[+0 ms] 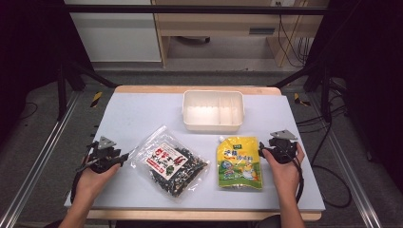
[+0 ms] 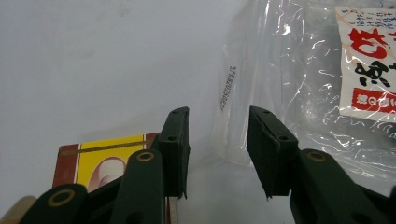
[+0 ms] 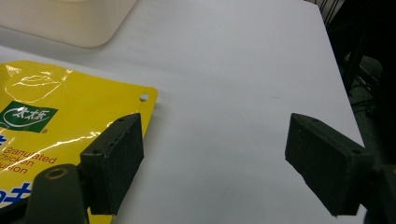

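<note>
You sit in a lab recording bay: black metal framing (image 1: 71, 71) surrounds your white-topped table (image 1: 142, 109), with cables (image 1: 328, 156) trailing across grey floor beyond its right edge.

Left tool (image 1: 124, 156) touches the clear bag (image 1: 169, 163); right tool (image 1: 261, 151) beside yellow pouch (image 1: 239, 162).

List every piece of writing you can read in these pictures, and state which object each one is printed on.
"Granulated Chicken ...ullion", last word cut off: yellow pouch.
White characters on the pouch's green logo: too small to read.
Red and black characters on the white label of the clear bag: too blurred to read.
Sideways printed code on the clear bag's edge: too blurred to read.
</note>
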The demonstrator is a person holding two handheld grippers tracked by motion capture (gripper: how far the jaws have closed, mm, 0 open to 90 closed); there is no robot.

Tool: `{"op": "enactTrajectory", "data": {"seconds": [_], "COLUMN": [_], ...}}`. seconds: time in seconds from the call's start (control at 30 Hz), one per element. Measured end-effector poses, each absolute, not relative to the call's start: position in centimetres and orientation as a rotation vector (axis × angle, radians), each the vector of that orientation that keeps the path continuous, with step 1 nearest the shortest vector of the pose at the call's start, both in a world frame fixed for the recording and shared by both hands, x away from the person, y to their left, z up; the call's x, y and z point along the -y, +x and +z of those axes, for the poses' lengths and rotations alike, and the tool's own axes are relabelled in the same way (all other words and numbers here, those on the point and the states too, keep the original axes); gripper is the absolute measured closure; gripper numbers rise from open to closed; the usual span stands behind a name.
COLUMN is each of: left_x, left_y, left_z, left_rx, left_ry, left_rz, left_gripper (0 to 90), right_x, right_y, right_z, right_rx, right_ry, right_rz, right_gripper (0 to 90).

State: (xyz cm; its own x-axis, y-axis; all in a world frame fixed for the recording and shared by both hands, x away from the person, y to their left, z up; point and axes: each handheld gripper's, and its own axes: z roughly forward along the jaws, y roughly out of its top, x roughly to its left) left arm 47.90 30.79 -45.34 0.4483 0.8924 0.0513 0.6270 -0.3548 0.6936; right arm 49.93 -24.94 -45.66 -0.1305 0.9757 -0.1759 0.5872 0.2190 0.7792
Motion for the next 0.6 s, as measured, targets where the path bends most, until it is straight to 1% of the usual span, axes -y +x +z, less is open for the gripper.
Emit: {"op": "enactTrajectory", "data": {"seconds": [0.17, 0.6], "left_x": [-30.62, -30.63], "left_y": [48.0, 48.25], "left_z": [-45.49, -45.87], "left_rx": [-1.258, -1.269], "left_ry": [2.115, 2.121], "left_rz": [0.569, 0.529], "left_gripper": [59.6, 60.1], "right_x": [24.75, 24.79], "right_y": [49.87, 49.97], "right_z": [-45.63, -45.74], "right_rx": [-1.802, -1.816], "right_ry": [1.492, 1.467], "right_rz": [0.73, 0.723], "right_gripper": [19.8, 19.8]}}
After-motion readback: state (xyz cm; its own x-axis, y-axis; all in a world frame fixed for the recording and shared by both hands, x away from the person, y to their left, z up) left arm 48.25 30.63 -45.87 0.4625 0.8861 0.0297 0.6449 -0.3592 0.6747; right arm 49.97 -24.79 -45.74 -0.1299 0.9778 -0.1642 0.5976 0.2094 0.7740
